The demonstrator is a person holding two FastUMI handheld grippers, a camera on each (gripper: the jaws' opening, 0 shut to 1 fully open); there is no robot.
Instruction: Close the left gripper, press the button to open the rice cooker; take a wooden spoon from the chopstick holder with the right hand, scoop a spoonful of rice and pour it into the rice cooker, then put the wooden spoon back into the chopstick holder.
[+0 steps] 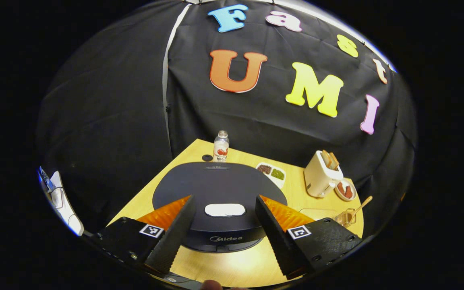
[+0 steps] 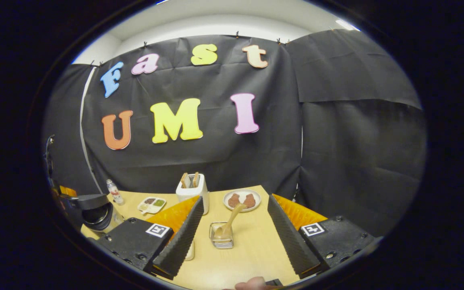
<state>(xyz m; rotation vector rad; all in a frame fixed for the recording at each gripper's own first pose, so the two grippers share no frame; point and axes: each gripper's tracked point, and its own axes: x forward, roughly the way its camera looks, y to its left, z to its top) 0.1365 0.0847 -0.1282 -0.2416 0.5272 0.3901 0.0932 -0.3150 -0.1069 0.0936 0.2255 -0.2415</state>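
Two grippers hover over a pale wood-grain tabletop (image 2: 252, 245) hemmed in by black cloth at the back and on both sides. In the left gripper view, the left gripper (image 1: 224, 225) has its ribbed fingers (image 1: 173, 235) spread wide, one on each side of the rice cooker (image 1: 220, 189), not touching it. The cooker is a dark, round, smooth-lidded appliance with its lid down; a pale oval button (image 1: 224, 210) sits on the lid's near edge, between the fingers. Bare tabletop lies in front of the cooker toward the near edge.

Behind the cooker stand a small clear bottle (image 1: 221, 146) and a dark round cap-like piece (image 1: 207, 157) near the tabletop's far edge. Just right of it lies a white divided dish (image 1: 271, 173) with brown and green contents.

In the right gripper view, the right gripper (image 2: 234, 241) also has its fingers (image 2: 179, 237) wide apart, gripping nothing. Between them, farther off, stands the chopstick holder (image 2: 220, 237), a small square clear container, with the wooden spoon (image 2: 230, 223) leaning in it, handle tilted up to the right. Open tabletop surrounds it on the near and right sides. Beyond stand a white boxy toaster (image 2: 192, 189) with toast slices in its slots and a round white plate (image 2: 242, 200) carrying reddish-brown pieces near the far edge.
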